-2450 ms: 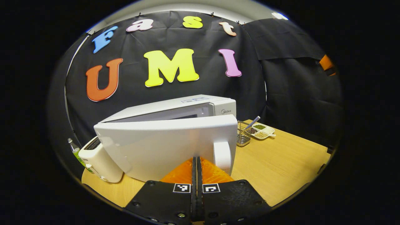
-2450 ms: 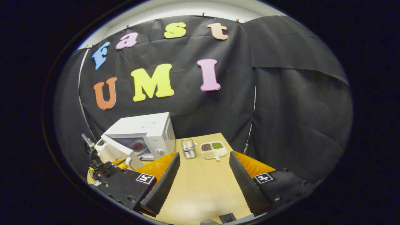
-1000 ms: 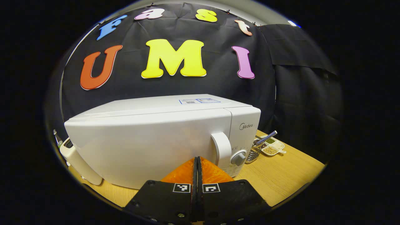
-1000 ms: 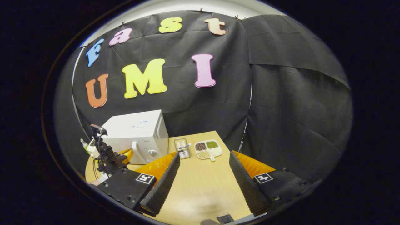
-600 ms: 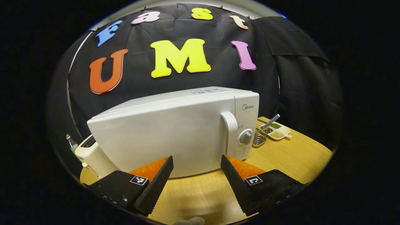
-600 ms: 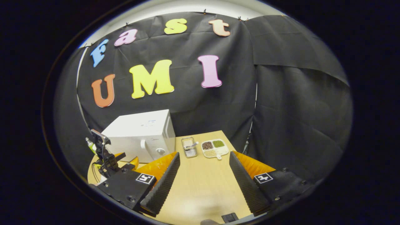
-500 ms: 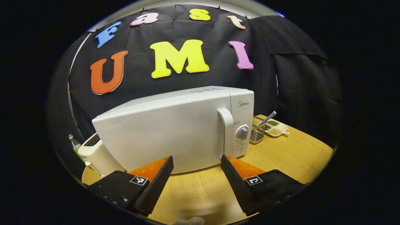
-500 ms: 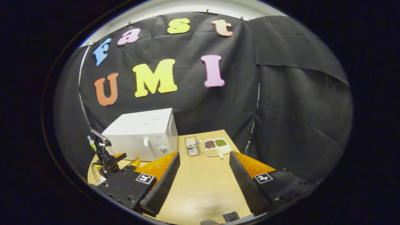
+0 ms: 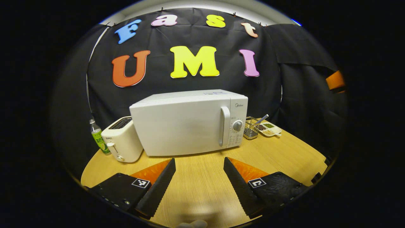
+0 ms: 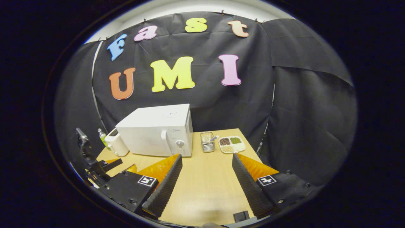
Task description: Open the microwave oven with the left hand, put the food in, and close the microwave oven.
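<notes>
The microwave stood on the tabletop with its door closed, a toaster just beside it. The left hand-held gripper and the right hand-held gripper hung released over bare tabletop, grasping nothing.

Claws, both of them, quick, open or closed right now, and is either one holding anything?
Left claw: open, holding nothing, short of the microwave.
Right claw: open, holding nothing, over the table.
</notes>
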A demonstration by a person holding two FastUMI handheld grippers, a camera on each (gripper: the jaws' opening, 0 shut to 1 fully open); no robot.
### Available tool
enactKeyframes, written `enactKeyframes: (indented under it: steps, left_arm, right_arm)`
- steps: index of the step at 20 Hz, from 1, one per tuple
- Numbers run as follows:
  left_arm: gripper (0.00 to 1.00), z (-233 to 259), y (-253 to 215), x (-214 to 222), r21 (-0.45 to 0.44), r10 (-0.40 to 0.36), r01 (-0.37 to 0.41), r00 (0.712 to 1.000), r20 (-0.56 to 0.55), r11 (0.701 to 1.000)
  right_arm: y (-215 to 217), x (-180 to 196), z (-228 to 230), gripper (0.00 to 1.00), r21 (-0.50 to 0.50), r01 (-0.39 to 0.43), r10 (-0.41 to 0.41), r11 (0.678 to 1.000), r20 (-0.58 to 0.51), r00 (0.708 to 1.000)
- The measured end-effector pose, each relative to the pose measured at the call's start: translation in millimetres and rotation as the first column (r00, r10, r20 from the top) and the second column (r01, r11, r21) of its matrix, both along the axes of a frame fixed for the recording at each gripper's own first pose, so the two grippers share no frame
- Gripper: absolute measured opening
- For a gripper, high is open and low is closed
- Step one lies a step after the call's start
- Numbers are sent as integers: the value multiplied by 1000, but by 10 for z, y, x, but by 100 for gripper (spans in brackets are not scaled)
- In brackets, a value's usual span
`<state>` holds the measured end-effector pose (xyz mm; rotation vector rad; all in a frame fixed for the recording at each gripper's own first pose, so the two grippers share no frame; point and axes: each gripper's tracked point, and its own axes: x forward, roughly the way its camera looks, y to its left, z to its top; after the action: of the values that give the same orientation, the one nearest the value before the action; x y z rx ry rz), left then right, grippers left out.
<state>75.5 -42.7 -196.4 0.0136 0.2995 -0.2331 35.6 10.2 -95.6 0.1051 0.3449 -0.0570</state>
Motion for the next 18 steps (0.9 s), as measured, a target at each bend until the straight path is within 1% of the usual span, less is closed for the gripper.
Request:
enactKeyframes:
  steps: [1, 2, 4, 7, 8, 9, 10, 11, 12, 16, 17, 18]
  left_arm:
    - [97, 119, 80, -105, -6, 11, -11, 1000, 17, 1000]
    - [97, 240, 170, -204, -11, 31, -31, 999, 28, 999]
    - [97, 460, 344, -411, -26, 73, -72, 996, 52, 997]
    - [96, 803, 513, -674, -40, 100, -97, 990, 101, 994]
    - [96, 915, 569, -742, -41, 107, -103, 987, 118, 994]
    - [96, 998, 628, -791, -43, 116, -111, 985, 127, 993]
    - [96, 1103, 690, -834, -50, 127, -121, 983, 135, 991]
    - [96, 1197, 747, -868, -59, 139, -132, 980, 143, 990]
    - [96, 1288, 805, -890, -63, 152, -144, 977, 149, 988]
    - [96, 1625, 1042, -899, -100, 206, -191, 962, 178, 977]
    - [87, 1707, 1071, -872, -115, 216, -197, 958, 188, 974]
    - [96, 1750, 1090, -844, -126, 218, -196, 956, 196, 972]
  right_arm:
    - [66, 1, -2, 92, -2, -14, 14, 1000, 7, 1000]
    - [144, -7, 9, 100, -3, -29, 29, 1000, 15, 999]
    - [300, -27, 20, 100, -5, -59, 59, 998, 33, 998]
    - [520, -40, 93, 100, -14, -96, 96, 995, 75, 993]
    - [586, -51, 117, 92, -17, -108, 109, 994, 88, 990]
    - [656, -51, 147, 100, -20, -120, 121, 993, 102, 987]
    - [713, -65, 174, 92, -20, -128, 129, 992, 115, 985]
    - [767, -72, 208, 100, -20, -134, 135, 991, 128, 983]
    - [812, -79, 249, 92, -23, -138, 140, 990, 143, 980]
    - [958, -50, 417, 92, -34, -151, 155, 988, 187, 970]
    - [975, -23, 460, 92, -34, -152, 155, 988, 199, 968]
    - [987, -3, 500, 92, -31, -148, 152, 988, 205, 967]
